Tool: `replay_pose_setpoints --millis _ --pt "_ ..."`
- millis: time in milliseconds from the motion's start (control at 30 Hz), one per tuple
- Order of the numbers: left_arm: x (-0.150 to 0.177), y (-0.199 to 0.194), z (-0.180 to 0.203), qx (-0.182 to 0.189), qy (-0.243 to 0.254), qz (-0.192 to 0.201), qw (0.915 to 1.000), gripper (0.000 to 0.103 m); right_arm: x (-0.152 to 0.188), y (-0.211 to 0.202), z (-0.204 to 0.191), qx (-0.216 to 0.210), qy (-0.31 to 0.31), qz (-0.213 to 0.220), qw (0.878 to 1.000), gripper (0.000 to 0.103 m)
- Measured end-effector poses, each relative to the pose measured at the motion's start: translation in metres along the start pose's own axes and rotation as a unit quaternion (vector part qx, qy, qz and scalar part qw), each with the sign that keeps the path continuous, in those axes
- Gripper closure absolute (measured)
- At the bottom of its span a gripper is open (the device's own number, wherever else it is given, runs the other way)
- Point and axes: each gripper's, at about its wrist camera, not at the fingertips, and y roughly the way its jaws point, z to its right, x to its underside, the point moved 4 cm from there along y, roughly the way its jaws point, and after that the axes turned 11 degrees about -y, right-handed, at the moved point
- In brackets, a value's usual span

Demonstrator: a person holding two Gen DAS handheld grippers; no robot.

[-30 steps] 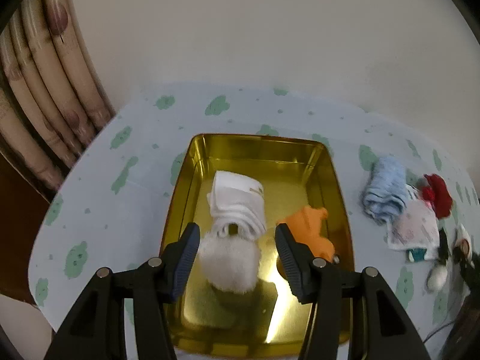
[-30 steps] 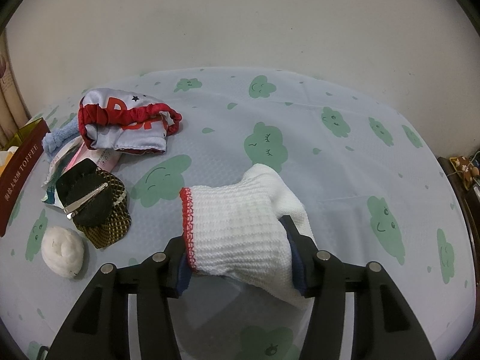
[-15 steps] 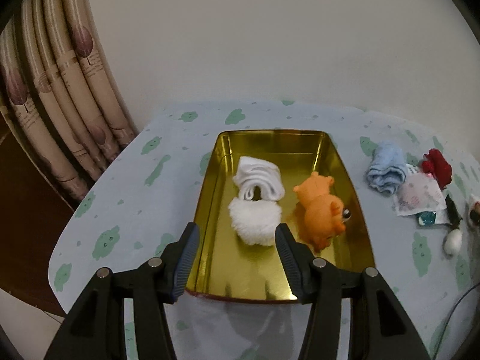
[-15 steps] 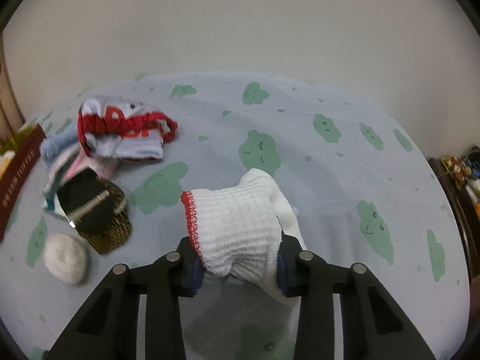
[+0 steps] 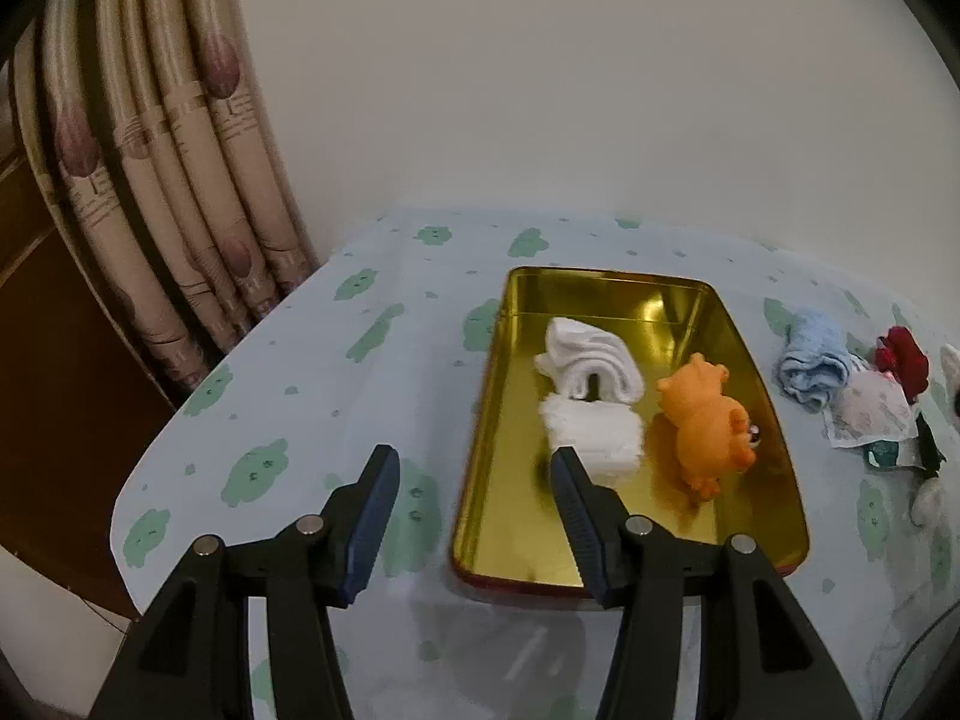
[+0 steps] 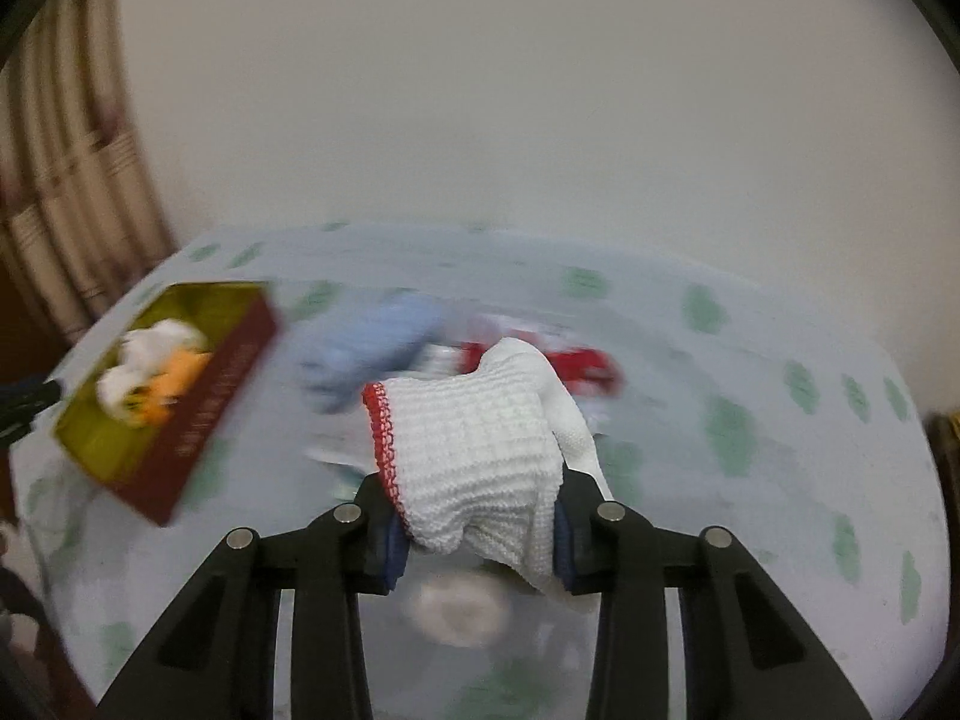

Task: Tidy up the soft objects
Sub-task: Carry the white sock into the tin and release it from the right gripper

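Note:
A gold tin tray [image 5: 774,456] sits on the cloud-print tablecloth and holds a folded white cloth [image 5: 591,360], a fluffy white pad [image 5: 594,441] and an orange plush toy [image 5: 708,423]. My left gripper [image 5: 474,489] is open and empty, raised above the tray's near left corner. My right gripper [image 6: 477,531] is shut on a white knit glove with a red cuff [image 6: 468,450], held above the table. The tray shows at the left of the right wrist view [image 6: 198,414], blurred.
Right of the tray lie a light blue cloth [image 5: 810,369], a red item [image 5: 903,360], a printed packet [image 5: 867,420] and a white ball [image 5: 927,492]. Curtains [image 5: 162,192] hang at the left. The table edge drops off at the left.
My left gripper has pulled back and up from the tray, leaving the fluffy white pad in it. My right gripper has lifted the glove and swung left toward the tray.

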Motion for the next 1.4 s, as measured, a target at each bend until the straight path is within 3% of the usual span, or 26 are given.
replay_pose_setpoints --millis 233,633,967,1267,1400 --pt "-0.008 -0.002 -0.033 -0.007 -0.061 0.01 0.9981 0.049 -0.033 0.012 -0.098 -0.079 -0.074 0.001 0.994 0.068" --pt "-0.011 0.002 -0.088 -0.038 -0.181 0.003 0.9827 0.049 -0.058 0.044 -0.225 -0.164 -0.173 -0.025 0.971 0.068" --pt "-0.011 0.005 -0.094 -0.038 -0.198 -0.002 0.9794 0.049 -0.063 0.076 -0.258 -0.156 -0.198 -0.041 0.967 0.068" --pt "-0.01 0.001 -0.095 -0.044 -0.201 0.006 0.9786 0.049 -0.075 0.095 -0.287 -0.132 -0.229 -0.023 0.964 0.068" --pt "-0.01 0.0 -0.097 -0.044 -0.205 0.006 0.9778 0.049 -0.077 0.098 -0.296 -0.139 -0.228 -0.025 0.963 0.06"
